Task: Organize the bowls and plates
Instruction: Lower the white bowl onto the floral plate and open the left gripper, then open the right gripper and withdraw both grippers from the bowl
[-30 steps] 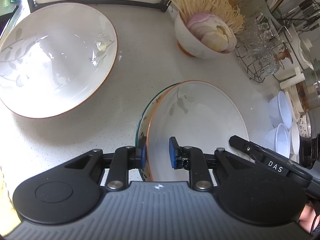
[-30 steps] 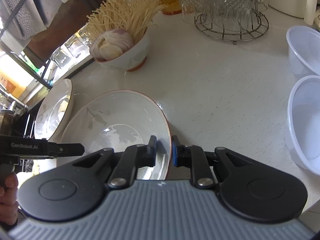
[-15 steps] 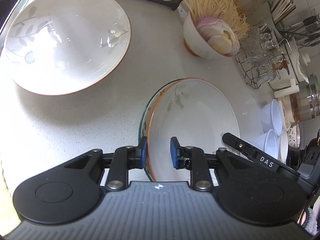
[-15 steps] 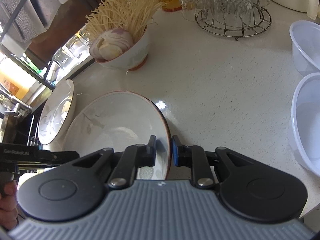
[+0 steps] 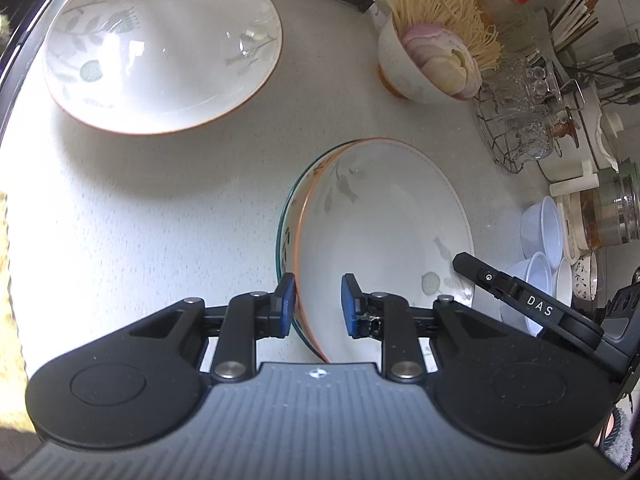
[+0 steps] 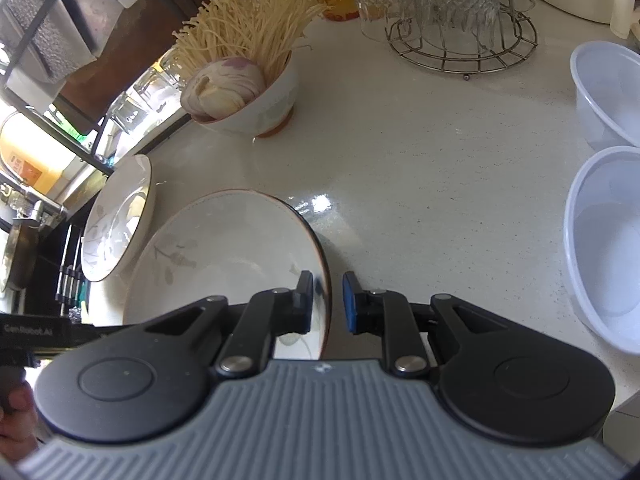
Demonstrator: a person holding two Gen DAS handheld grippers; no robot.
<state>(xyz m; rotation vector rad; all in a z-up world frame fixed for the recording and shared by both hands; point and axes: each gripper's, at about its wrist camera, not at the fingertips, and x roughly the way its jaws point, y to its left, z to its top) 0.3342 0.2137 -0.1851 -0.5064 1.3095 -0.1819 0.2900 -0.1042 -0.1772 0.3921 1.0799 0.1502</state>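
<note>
A white bowl with an orange rim and grey leaf print sits nested in a green-rimmed bowl on the pale counter. My left gripper straddles the stack's left rim. Its outer pad lies against the rim and its inner pad stands clear inside the bowl. My right gripper is shut on the same bowl's right rim, one finger inside and one outside. One of its fingers shows at that rim in the left wrist view. A second, larger leaf-print bowl rests to the far left.
A bowl of noodles and sliced onion stands behind the stack. Glasses on a wire rack are at the back right. Translucent plastic bowls line the right side. A dark rack frame runs along the left, and a hand shows at the bottom left.
The left gripper has shifted and rolled, so the large bowl now sits higher and more centred in its view. Its jaws stand slightly wider. The right gripper has stayed put.
</note>
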